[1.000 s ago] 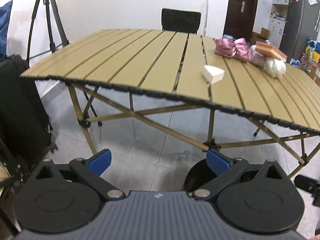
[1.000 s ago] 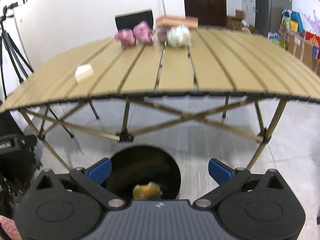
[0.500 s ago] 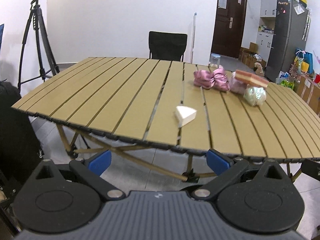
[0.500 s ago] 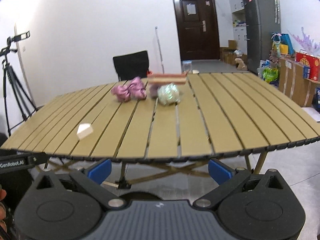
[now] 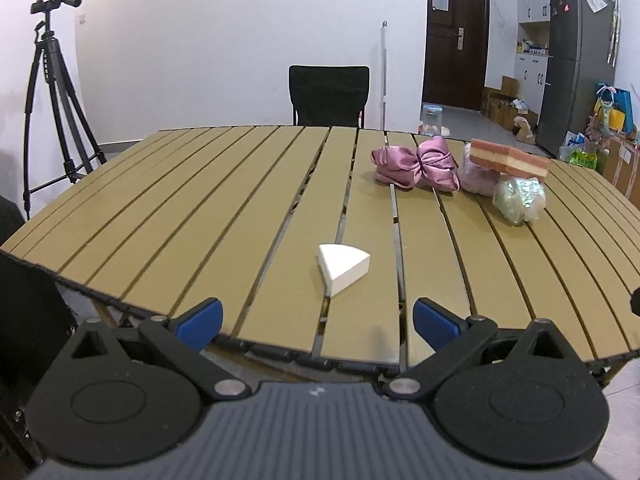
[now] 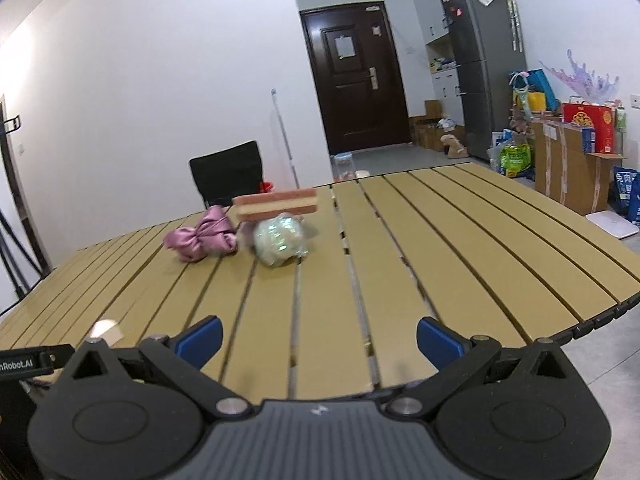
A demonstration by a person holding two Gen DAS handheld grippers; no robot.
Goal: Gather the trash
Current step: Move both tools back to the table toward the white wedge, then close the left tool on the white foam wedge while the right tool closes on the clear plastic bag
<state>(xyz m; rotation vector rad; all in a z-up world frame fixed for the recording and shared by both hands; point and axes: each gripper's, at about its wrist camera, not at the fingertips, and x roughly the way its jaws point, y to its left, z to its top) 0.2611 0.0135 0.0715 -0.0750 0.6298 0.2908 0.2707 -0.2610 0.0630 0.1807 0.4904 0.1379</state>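
Both ours empty: left hand-held gripper (image 5: pixel 316 318) spread wide just short of the white wedge (image 5: pixel 343 267), which sits near the table (image 5: pixel 180 216) edge. Right hand-held gripper (image 6: pixel 318 338) likewise spread, well short of the foil ball (image 6: pixel 280 245). Risk: a finger may nudge the light wedge away, or into a slat gap.

You are in a lived-in home: a fridge (image 6: pixel 482 68), a dark entry door (image 6: pixel 354 76), stacked cardboard boxes (image 6: pixel 570 168), and a folding slatted desk (image 5: pixel 200 216).

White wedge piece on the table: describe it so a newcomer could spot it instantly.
On the tan slatted folding table, look near the front edge, just ahead of the open left gripper. The small white wedge-shaped foam block lies there alone, apart from the pink satin bow and the clustered items farther back.
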